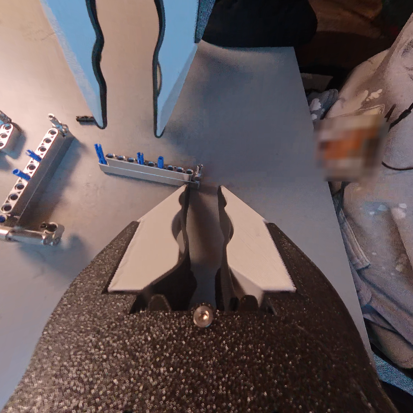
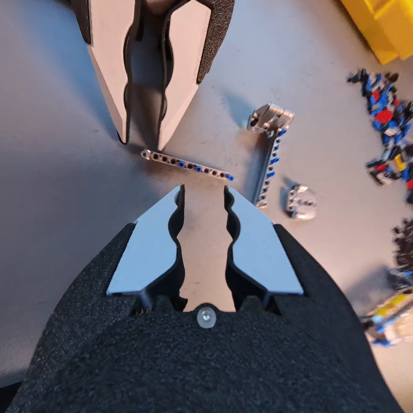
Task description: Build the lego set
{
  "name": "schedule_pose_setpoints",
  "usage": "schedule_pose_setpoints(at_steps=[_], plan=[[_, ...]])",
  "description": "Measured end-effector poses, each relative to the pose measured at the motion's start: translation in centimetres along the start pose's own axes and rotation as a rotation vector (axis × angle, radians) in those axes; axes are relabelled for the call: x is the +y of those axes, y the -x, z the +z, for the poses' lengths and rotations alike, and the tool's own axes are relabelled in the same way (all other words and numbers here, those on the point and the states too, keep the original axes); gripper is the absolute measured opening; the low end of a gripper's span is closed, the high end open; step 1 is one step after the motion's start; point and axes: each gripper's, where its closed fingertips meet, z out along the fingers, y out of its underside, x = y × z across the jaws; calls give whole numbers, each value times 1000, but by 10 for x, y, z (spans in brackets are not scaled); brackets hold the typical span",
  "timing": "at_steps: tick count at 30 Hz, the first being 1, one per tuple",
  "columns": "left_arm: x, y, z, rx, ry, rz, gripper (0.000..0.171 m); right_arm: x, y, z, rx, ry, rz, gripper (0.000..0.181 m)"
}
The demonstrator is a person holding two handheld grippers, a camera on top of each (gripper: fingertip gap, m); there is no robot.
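A long grey beam with holes and blue pins [image 1: 147, 167] lies flat on the grey table [image 1: 234, 134]. My left gripper [image 1: 203, 186] is open and empty, low over the table, and its left fingertip sits right at the beam's right end. My right gripper [image 2: 203, 186] is open and empty just short of the same beam [image 2: 187, 166], near its middle. The two grippers face each other across the beam. The right gripper shows from above in the left wrist view [image 1: 129, 129]. The left gripper shows in the right wrist view [image 2: 143, 144].
A second long beam with blue pins [image 1: 33, 174] [image 2: 268, 165] lies nearby, with a grey joint at its end [image 2: 270, 116]. There is also a small black pin [image 1: 85, 118], a small grey part [image 2: 299, 203], a pile of blue, red and black pieces [image 2: 388, 125] and a yellow bin [image 2: 380, 26]. The table edge [image 1: 324, 178] runs beside a person's clothing [image 1: 375, 234].
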Motion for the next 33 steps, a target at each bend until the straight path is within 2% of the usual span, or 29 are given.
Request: schedule_pose_setpoints(at_steps=[3, 4, 7, 10, 12, 15, 16, 20, 22, 27, 31, 33], plan=[[-12, 1, 15, -42, -2, 37, 25, 8, 26, -6, -91, -37, 241, 57], [-12, 3, 19, -63, 13, 52, 25, 8, 29, -7, -90, -56, 307, 60], [-14, 7, 19, -72, 11, 49, 25, 8, 33, -4, -77, -91, 507, 60], [-15, 13, 7, -88, -31, 8, 25, 22, 25, 5, 27, -19, 577, 59], [-16, 22, -4, -129, -71, -23, 25, 21, 21, 8, 76, -14, 605, 53], [-13, 44, -21, -230, -106, -94, 24, 25, 16, 11, 154, 64, 476, 28], [-11, 52, -26, -255, -113, -128, 24, 22, 18, 12, 129, 66, 427, 23], [-2, 59, -35, -206, -134, -292, 25, 17, 17, 13, 137, 94, 147, 22], [-3, 54, -35, -149, -147, -326, 27, 16, 7, 11, 215, 114, 1, 22], [-10, 50, -34, -115, -181, -334, 31, -14, -4, 3, 426, -1, -322, 22], [-16, 50, -36, -123, -218, -303, 9, -22, -1, 3, 502, -57, -400, 23], [-18, 49, -37, -132, -229, -274, 8, -24, -1, 0, 518, -85, -383, 22]])
